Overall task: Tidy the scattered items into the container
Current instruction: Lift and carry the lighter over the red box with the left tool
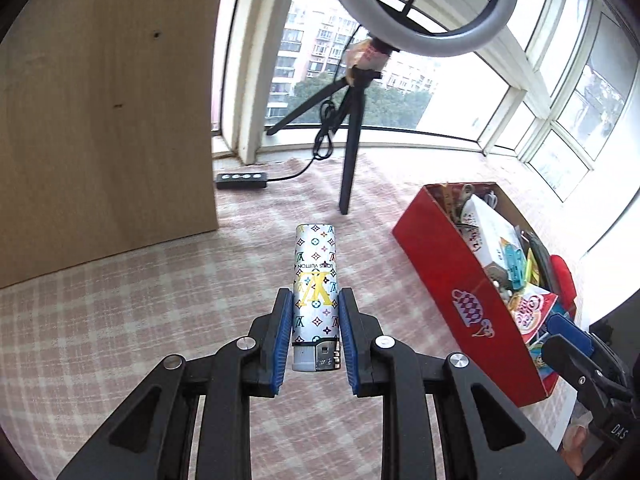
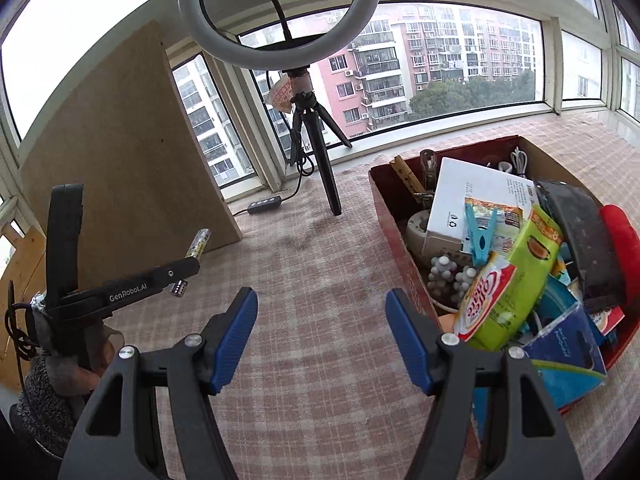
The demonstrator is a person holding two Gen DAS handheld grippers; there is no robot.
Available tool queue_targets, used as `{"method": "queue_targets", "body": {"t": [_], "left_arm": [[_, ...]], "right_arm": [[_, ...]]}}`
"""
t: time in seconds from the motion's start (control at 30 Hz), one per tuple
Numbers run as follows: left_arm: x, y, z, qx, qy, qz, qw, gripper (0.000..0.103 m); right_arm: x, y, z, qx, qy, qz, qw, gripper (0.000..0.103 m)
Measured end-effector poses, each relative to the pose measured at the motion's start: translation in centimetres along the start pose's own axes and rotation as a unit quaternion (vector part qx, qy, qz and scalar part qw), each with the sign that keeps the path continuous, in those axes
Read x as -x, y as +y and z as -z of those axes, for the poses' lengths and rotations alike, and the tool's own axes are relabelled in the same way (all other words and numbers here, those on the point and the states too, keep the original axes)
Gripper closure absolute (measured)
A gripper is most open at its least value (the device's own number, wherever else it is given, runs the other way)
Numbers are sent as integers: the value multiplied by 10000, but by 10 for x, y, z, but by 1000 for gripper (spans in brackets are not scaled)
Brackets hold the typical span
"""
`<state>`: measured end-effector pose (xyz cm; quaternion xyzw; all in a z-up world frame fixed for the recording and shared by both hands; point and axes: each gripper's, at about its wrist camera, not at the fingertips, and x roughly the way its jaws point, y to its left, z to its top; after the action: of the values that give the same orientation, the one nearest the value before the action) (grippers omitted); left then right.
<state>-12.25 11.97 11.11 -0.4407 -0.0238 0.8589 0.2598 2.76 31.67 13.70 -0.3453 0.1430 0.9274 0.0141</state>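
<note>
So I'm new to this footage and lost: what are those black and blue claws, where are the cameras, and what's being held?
There is no robot here. A person carries a hand-held gripper in each hand, each with a fisheye camera looking along its two blue-padded fingers. The left wrist view shows the left hand-held gripper shut on a patterned lighter. The right wrist view shows the right hand-held gripper open and empty, above a checked cloth. To its right stands a red box already crowded with packets, pegs and a white carton. Behind are a ring light on a tripod and a wooden board.
</note>
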Motion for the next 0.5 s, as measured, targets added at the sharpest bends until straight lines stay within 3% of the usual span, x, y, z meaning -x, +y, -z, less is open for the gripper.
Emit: {"method": "queue_targets", "body": {"t": [0.2,0.5], "left_arm": [[-16,-79,-21,-575,-16,433,9974,81],[-66,-149,-54,-469,20,730,9962,81]], "right_arm": [[40,-41,-1,-256,-266,357,9987,37],[70,-84,-4,-572,-512,812,9937,37]]}}
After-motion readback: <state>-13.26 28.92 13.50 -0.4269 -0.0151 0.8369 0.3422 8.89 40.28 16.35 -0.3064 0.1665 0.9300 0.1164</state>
